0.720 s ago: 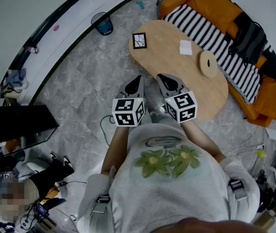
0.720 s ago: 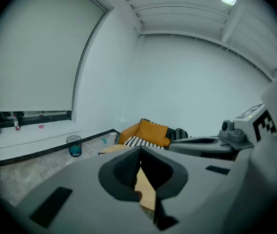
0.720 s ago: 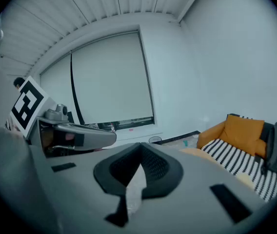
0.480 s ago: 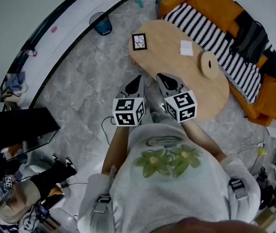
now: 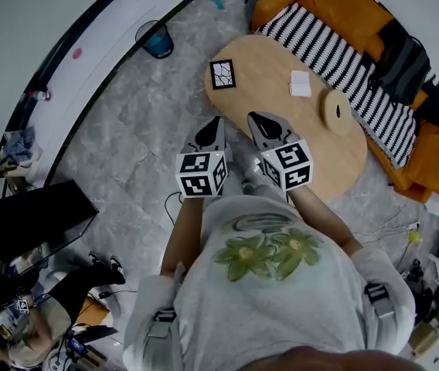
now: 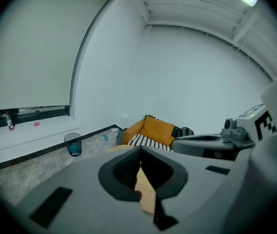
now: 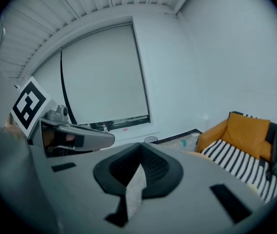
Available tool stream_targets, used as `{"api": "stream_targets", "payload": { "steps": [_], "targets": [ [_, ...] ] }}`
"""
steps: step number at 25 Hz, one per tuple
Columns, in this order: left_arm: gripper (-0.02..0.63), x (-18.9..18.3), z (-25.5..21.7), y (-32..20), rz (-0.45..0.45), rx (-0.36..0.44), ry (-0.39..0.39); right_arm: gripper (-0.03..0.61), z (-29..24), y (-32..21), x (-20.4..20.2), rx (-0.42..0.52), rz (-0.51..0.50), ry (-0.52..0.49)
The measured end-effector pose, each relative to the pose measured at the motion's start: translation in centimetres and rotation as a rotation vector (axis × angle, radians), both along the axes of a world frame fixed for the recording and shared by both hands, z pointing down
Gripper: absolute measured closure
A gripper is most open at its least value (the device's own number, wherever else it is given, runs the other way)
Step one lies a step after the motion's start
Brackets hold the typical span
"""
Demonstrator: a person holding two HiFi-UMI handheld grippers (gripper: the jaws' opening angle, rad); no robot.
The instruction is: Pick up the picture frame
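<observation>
The picture frame [image 5: 222, 74], black-edged with a white cracked-line picture, lies flat on the left end of the oval wooden table [image 5: 281, 130]. My left gripper [image 5: 217, 120] and right gripper [image 5: 256, 117] are side by side just short of the table's near edge, pointing toward it, well short of the frame. Both are shut with nothing between the jaws. In the left gripper view the left gripper [image 6: 140, 151] points past the table toward the sofa. The right gripper [image 7: 140, 152] faces the window wall. Neither gripper view shows the frame.
A white folded paper [image 5: 300, 83] and a round wooden disc [image 5: 335, 111] lie on the table. An orange sofa [image 5: 428, 149] with a striped blanket [image 5: 335, 49] stands behind it. A blue bin [image 5: 156, 39] is by the wall and a black cabinet [image 5: 30, 219] at left, with a person [image 5: 42, 323] crouched below it.
The head view has shifted a little, so the table and frame sit slightly lower in it. The grippers stay shut, side by side. The crouching person at lower left has moved.
</observation>
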State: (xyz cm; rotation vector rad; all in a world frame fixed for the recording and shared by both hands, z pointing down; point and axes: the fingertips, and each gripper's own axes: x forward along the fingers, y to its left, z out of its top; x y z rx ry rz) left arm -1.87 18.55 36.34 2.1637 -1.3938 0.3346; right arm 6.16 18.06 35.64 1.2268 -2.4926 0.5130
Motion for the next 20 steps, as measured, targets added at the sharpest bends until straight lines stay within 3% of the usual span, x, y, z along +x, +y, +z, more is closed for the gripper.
{"api": "stream_targets", "payload": {
  "steps": [20],
  "targets": [
    [0.596, -5.6, 3.2, -11.6, 0.066, -0.064, -0.015, 0.571, 3.6, -10.4, -4.0, -0.065, 0.066, 0.097]
  ]
}}
